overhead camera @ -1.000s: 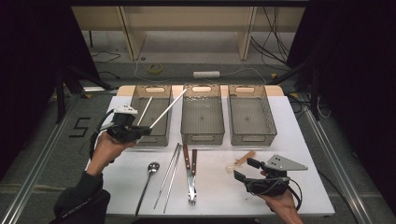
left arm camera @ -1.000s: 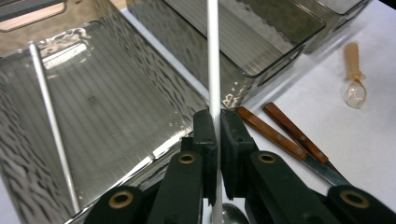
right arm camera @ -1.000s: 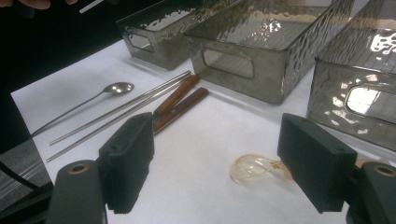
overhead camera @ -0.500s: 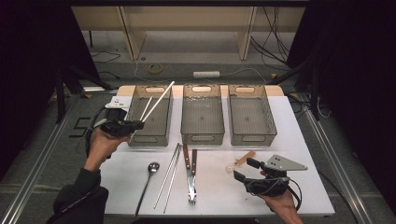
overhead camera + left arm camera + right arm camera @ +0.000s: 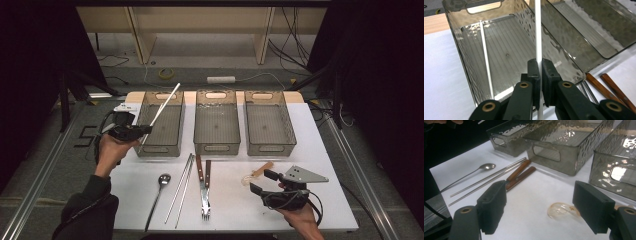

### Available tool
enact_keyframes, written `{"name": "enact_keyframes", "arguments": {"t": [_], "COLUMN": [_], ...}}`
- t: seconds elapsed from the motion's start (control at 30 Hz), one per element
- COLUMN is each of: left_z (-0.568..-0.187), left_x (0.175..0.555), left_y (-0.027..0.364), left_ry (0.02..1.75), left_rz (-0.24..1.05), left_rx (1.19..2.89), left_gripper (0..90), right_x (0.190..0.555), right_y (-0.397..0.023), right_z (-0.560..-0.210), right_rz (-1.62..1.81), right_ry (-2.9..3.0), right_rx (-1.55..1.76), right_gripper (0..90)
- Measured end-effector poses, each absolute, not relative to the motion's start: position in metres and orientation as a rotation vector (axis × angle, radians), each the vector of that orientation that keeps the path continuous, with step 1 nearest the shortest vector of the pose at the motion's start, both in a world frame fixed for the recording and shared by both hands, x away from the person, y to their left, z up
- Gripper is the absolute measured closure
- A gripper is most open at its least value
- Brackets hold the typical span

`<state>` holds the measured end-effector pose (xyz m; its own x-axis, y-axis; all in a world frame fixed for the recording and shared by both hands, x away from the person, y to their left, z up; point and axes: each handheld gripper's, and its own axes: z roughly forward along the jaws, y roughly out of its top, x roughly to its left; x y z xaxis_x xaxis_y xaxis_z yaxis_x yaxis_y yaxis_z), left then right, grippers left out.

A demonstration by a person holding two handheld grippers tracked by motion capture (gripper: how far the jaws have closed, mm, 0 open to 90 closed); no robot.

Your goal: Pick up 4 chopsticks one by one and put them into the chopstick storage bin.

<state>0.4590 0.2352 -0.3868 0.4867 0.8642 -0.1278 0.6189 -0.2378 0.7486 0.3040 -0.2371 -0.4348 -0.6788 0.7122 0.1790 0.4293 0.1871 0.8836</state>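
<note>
Chopstick poised over the left bin

Left gripper [image 5: 131,131] has its jaws clenched on a white chopstick [image 5: 161,111], pinched near the lower end so that most of the stick runs up and away beyond the jaw tips. Seen from the left gripper view, the chopstick [image 5: 538,32] stands straight out between the two pads, and directly ahead of the jaws lies the left smoked-plastic bin [image 5: 456,50], where a second white chopstick [image 5: 486,62] already lies along the floor, off to the left of the jaws.

To do this step well, I would tip the jaws down until the held stick runs along the bin's length, bring its far end below the rim, and only then release, so it drops flat beside its mate and does not bridge the wall or bounce out. Letting go while the stick crosses the rim risks it tipping onto the table.

Right gripper [image 5: 270,182] rests on the white table [image 5: 320,150] with jaws released and nothing between them; just ahead of its right jaw lies a small clear plastic spoon [image 5: 561,211]. Farther beyond the left jaw are two wooden-handled utensils [image 5: 520,173], metal chopsticks [image 5: 486,178] and a metal spoon [image 5: 484,166].

Compared with a second ago, the left gripper has drawn back toward the table's left edge, and the stick now leans more steeply over the bin. The right gripper has not shifted.
</note>
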Motion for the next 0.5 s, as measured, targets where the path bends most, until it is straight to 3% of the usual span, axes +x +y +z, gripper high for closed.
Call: {"name": "enact_keyframes", "arguments": {"t": [0.5], "left_z": [-0.406], "left_x": [0.475], "left_y": [0.247], "left_ry": [1.301], "left_rz": [0.387], "left_rx": [1.93], "left_gripper": [85.6], "right_x": [0.304], "right_y": [-0.236], "right_z": [-0.435], "right_rz": [1.485], "right_ry": [2.199], "right_rx": [1.09], "right_gripper": [28.3]}}
